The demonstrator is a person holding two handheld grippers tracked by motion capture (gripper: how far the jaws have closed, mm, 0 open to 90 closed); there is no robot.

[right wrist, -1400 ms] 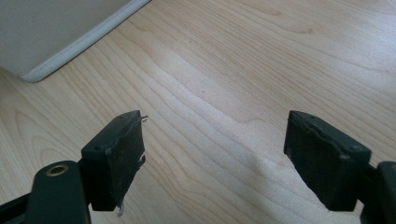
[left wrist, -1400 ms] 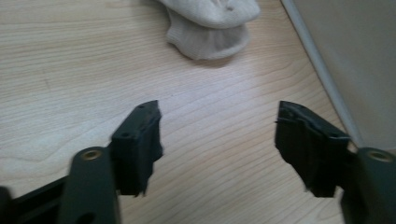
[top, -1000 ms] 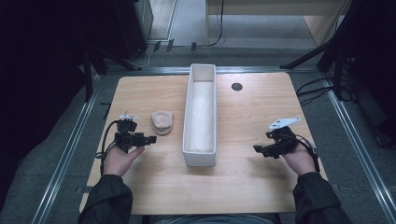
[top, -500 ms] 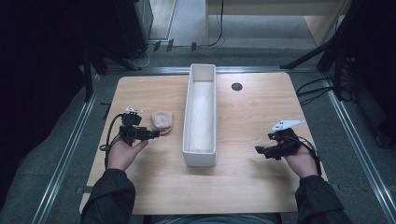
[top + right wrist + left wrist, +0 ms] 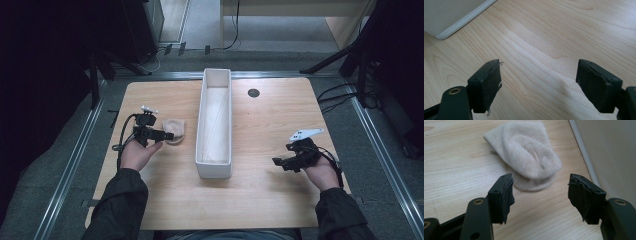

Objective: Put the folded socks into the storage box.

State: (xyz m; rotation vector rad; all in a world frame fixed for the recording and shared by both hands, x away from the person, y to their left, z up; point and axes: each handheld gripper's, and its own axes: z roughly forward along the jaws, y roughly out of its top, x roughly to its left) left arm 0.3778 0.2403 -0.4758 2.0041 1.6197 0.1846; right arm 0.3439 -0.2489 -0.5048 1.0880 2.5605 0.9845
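I had the left gripper right at the folded sock, jaws wide apart and holding nothing. In the left gripper view the sock lay just ahead of the tips, slightly left of centre, its long axis running away and to the left; it sat on the table just beside the white bin. The left hand was clearly nearer. The right gripper was open, empty, well apart across the bin. Versus a second ago, the left gripper had moved in toward the sock; the right hadn't moved.
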